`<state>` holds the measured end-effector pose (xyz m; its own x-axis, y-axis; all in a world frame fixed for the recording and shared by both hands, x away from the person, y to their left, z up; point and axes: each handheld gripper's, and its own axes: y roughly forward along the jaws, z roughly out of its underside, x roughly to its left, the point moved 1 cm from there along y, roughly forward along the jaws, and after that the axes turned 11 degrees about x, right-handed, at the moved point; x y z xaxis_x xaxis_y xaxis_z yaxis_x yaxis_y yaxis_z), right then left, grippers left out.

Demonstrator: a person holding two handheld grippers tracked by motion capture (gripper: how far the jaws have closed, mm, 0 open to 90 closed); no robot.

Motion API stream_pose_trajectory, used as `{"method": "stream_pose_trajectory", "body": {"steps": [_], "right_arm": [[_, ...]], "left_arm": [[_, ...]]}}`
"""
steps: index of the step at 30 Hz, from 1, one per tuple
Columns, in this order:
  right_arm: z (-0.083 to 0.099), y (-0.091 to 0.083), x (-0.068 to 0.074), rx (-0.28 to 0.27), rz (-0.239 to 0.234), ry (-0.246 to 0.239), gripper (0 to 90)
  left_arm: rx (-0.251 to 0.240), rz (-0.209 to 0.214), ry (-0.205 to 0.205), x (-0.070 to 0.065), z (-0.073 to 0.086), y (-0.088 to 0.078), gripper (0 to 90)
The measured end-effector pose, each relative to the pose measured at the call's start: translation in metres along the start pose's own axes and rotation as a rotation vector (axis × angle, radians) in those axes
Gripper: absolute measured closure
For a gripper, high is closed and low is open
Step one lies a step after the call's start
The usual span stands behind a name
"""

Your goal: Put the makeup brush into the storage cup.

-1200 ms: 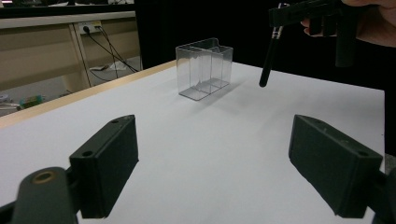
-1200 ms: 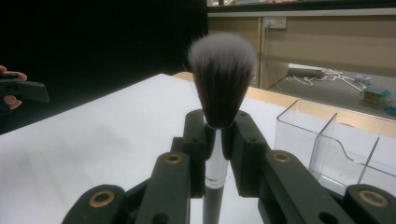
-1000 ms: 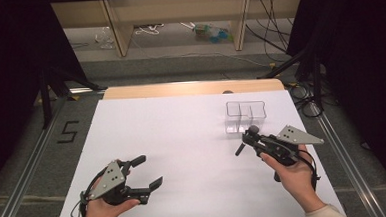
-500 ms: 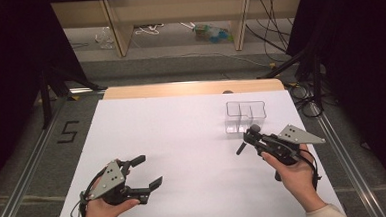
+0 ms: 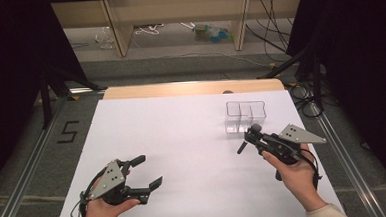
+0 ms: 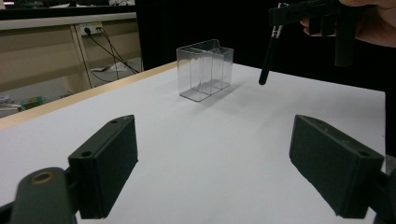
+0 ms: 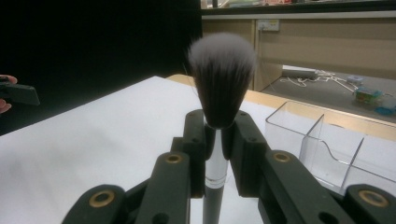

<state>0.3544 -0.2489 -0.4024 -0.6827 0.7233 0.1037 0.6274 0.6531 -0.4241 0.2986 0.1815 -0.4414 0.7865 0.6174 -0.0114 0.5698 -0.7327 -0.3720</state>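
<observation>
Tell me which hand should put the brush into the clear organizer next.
Right. The right gripper is already shut on the makeup brush and sits close beside the clear organizer. The left gripper is open, empty and farther away.

Even overhead light falls bright on the white table sheet, while black curtains at both sides stay deep in shadow. The clear organizer casts only a faint, soft shadow. In the right gripper view the makeup brush has hazy bristle tips, and the background looks soft and slightly grainy.
</observation>
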Motion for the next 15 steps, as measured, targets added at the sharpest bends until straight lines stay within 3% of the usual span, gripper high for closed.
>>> {"method": "stream_pose_trajectory", "body": {"steps": [4, 15], "right_arm": [[-0.0002, 0.0005, -0.0016, -0.020, 0.007, 0.000, 78.5], [-0.0021, -0.0004, -0.0038, -0.009, 0.007, 0.003, 78.4]], "left_arm": [[0.000, 0.000, 0.000, 0.0000, 0.0000, 0.0000, 15.4], [0.002, 0.000, 0.002, 0.0001, 0.0002, 0.0001, 15.5]]}}
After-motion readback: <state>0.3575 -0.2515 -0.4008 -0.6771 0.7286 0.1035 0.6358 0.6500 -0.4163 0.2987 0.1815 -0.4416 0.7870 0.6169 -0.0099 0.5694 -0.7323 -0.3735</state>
